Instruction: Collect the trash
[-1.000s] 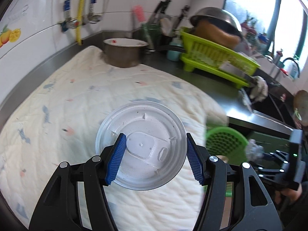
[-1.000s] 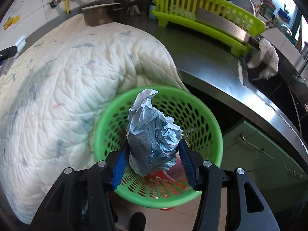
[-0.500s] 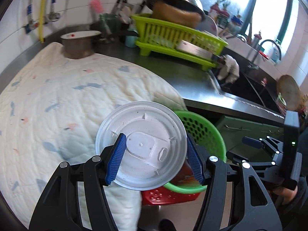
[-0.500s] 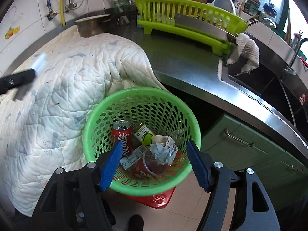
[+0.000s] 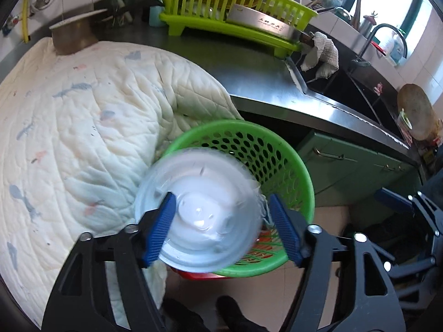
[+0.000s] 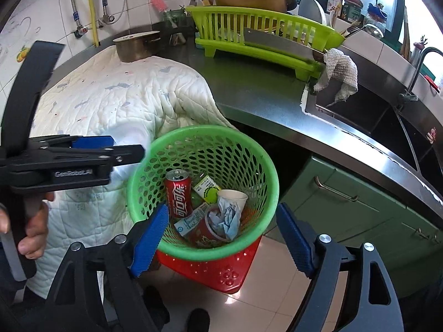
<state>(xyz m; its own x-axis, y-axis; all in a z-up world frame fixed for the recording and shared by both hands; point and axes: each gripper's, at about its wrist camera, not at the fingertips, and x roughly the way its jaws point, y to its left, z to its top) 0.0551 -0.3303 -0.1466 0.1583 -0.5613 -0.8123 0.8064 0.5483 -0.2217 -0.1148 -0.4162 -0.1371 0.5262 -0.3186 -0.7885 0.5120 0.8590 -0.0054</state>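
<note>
Left claw (image 5: 223, 225) opening, blurred lid (image 5: 198, 210) loose between its pads above the basket (image 5: 288, 166) rim. Lid may glance off the near rim onto the floor. Right claw (image 6: 221, 236) opening, empty.

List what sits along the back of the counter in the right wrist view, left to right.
Metal pot → glass jar → green dish rack → white rag → faucet.

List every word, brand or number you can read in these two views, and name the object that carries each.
"GenRobot.AI": embossed on the left claw's black body, partly blurred.
"可口可乐": white on the red can in the green basket.
Cleaver blade engraving: too small to read.
Cartons' print: too small to read.
</note>
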